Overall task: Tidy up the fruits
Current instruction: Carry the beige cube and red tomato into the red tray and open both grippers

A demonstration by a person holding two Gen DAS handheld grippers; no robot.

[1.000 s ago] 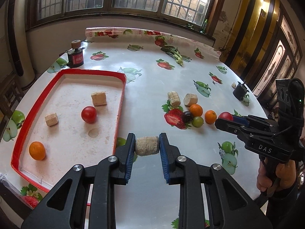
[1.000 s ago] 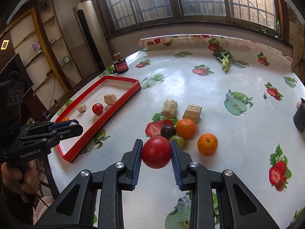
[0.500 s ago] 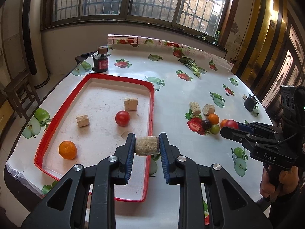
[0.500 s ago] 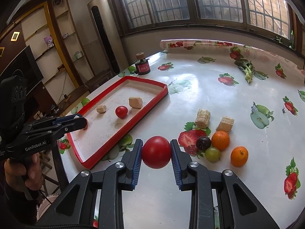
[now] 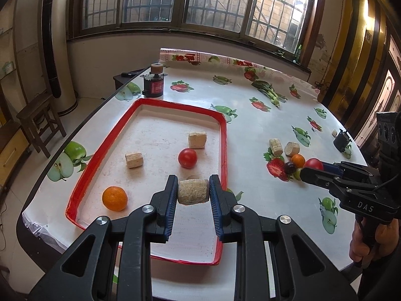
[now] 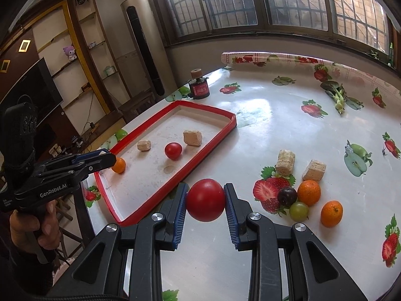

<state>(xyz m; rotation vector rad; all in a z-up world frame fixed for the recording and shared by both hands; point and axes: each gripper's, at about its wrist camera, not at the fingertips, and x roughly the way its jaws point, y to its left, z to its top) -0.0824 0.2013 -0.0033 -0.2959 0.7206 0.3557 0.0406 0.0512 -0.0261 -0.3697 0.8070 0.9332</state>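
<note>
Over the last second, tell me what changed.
The left gripper carried its beige block from the bare table to above the red tray. The right gripper brought its red fruit toward the tray. Both grips and the fruit on the table stayed unchanged.

A dark jar with a red label (image 5: pixel 153 85) stands at the tray's eleven o'clock. Leafy greens (image 5: pixel 269 92) lie at the table's one o'clock. A wooden stool (image 5: pixel 37 123) stands at nine o'clock.

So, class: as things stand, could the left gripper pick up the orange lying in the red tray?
Probably not yet: the left gripper is shut on a beige block, so its fingers are full. The orange lies uncovered in the red tray, nothing over it.
</note>
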